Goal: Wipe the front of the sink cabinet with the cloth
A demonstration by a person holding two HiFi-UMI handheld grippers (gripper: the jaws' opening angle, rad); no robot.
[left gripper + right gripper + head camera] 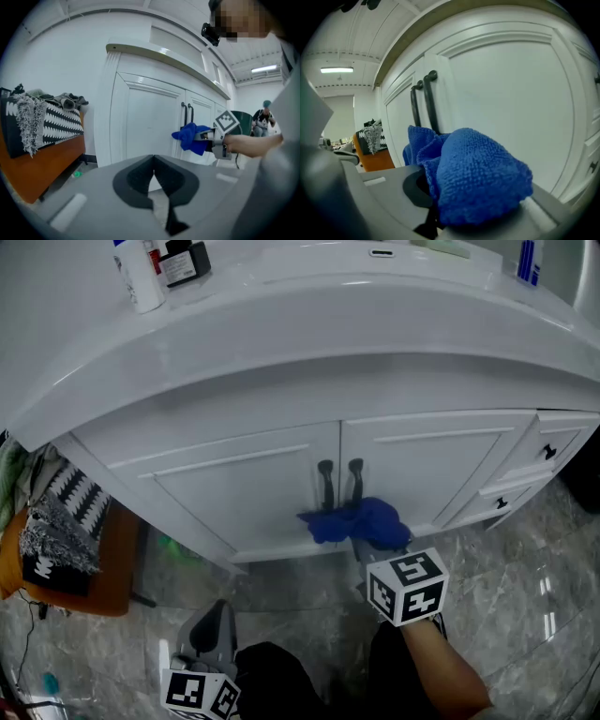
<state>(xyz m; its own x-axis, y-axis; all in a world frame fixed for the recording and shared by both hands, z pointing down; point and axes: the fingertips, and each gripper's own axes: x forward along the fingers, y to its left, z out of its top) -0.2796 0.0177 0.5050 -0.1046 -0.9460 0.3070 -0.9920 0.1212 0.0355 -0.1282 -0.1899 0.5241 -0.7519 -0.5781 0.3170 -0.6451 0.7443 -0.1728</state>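
Right gripper (208, 137): cloth (480, 180) bunched over its jaws, so the tips and right-hand pad are covered and only part of the left pad shows. Just ahead of it, the lower ends of both door handles (431, 101) are hidden behind the cloth. Left gripper (214, 629): body and marker cube cut by the head view's bottom edge. Bottles (141, 273) far above both grippers — cut by the top edge, print too small to read

Marble floor (534, 606), sink cabinet (244, 498) on it, its countertop (309, 310) carrying white bottle (139, 276) and dark bottle (184, 262).

No readable text; labels on bottles (142, 270) too blurred.
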